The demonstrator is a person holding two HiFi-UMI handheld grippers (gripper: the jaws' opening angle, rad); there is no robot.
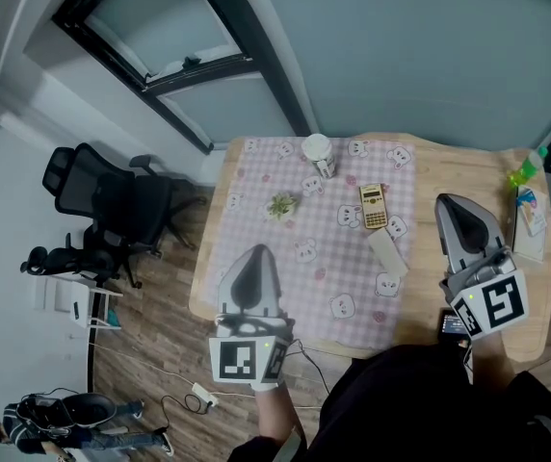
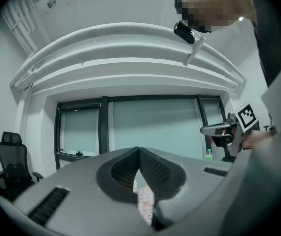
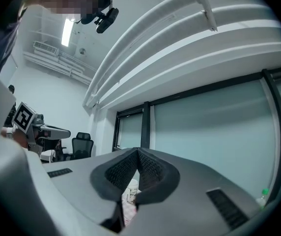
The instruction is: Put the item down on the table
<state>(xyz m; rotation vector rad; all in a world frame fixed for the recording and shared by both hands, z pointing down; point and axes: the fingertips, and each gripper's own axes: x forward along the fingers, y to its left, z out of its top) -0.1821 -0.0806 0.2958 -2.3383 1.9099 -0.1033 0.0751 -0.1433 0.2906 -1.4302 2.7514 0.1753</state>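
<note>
Your left hand-held gripper (image 1: 254, 258) hangs over the near edge of the counter (image 1: 449, 166) with its jaws together and nothing between them. Your right hand-held gripper (image 1: 452, 210), over bare wood at the cloth's 3 o'clock side, is likewise closed and empty. Every loose item already lies on the counter. On the pink checked tablecloth (image 1: 256, 176), a white slab (image 1: 387, 252) rests at 9 o'clock from the right hand-held gripper, just below a gold calculator (image 1: 373, 206). A small green sprig (image 1: 281, 204) sits at 12 o'clock from the left hand-held gripper and a white cup (image 1: 318, 152) stands at the cloth's far end. A green bottle (image 1: 526, 169) stands at the counter's 2 o'clock corner.
</note>
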